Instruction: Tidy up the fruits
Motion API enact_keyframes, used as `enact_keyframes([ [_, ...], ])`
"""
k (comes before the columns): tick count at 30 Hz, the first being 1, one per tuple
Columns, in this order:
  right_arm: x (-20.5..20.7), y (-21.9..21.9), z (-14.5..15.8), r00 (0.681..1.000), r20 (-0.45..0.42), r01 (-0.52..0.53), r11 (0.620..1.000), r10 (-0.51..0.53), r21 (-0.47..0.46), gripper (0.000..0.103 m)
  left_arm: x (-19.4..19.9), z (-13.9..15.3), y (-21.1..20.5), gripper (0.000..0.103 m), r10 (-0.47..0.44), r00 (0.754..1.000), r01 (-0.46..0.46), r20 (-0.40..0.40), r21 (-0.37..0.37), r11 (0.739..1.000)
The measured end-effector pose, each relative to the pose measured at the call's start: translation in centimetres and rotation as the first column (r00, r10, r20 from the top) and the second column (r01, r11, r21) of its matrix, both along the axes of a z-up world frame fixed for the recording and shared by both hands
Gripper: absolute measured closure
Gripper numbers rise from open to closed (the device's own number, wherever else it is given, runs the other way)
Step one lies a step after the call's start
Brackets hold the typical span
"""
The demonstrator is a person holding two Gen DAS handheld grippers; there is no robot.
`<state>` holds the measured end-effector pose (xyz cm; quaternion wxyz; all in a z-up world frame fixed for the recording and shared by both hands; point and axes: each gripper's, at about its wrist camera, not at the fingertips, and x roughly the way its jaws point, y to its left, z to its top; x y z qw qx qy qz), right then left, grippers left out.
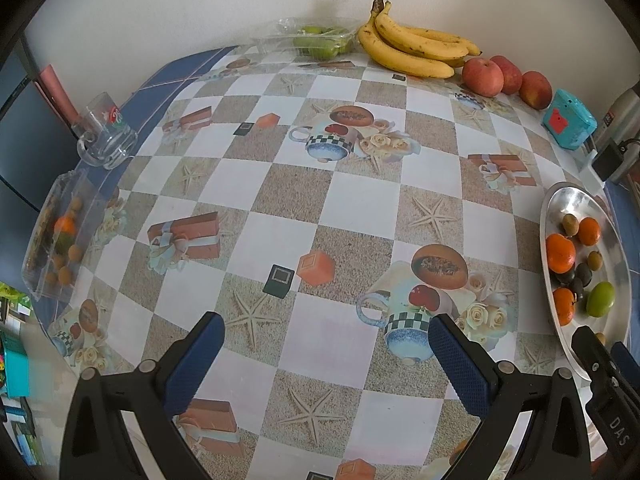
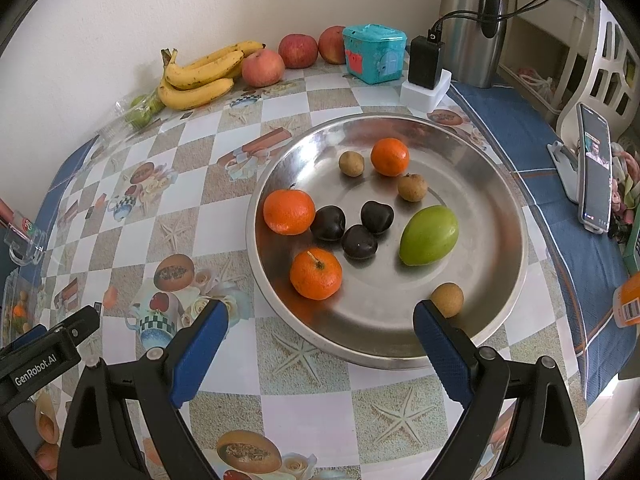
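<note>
Home dining or kitchen table: patterned oilcloth (image 2: 304, 412) under the claw, steel thermos (image 2: 472, 20) and charger (image 2: 426, 62) far right of it, phone on stand (image 2: 596, 168) right, glass mug (image 1: 106, 136) far left, plain wall (image 1: 200, 0) ahead.

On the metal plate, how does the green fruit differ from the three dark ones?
The green fruit is pale green, oval and clearly larger; the dark fruits are near-black, rounder and smaller. It lies alone toward the right, while they cluster together mid-plate. All rest loose on the metal plate, with neither gripper holding them.
</note>
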<state>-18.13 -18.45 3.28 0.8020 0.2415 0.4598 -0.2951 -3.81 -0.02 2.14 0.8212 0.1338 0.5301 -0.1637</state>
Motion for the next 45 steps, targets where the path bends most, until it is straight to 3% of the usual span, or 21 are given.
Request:
enact_keyframes([
  [45, 0.05, -0.07, -0.27, 1.0, -0.005, 0.003, 1.0, -0.003, 0.008, 0.009, -0.04, 0.17, 0.25, 0.0, -0.004, 1.0, 0.004, 0.008, -0.019, 1.0],
])
